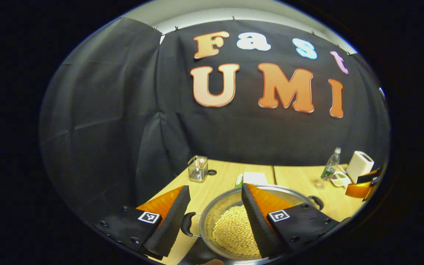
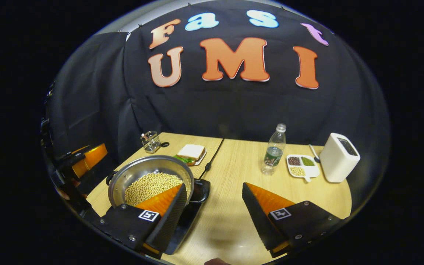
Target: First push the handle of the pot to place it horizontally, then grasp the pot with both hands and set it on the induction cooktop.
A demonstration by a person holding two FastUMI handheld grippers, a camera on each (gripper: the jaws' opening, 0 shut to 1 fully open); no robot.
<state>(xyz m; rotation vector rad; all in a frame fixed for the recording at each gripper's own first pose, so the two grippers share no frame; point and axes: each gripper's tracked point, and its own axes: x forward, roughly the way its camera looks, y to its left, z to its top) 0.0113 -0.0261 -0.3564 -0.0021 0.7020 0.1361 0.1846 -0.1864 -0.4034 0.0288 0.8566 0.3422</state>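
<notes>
A steel pot (image 2: 149,180) of beans sits on the black induction cooktop (image 2: 191,211) on the wooden surface (image 2: 234,206), left tool (image 1: 212,221) and right tool (image 2: 212,217) both spread wide beside its handles

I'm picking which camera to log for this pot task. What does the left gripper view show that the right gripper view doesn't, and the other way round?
Left gripper view alone gives the close-up: the left gripper open astride the pot's near handle, one finger over the soybeans. The right gripper view adds the right gripper open over bare table, a spoon beside the sectioned dish, and a black cable. Shared: the pot, bottle, wire basket, white box.
</notes>
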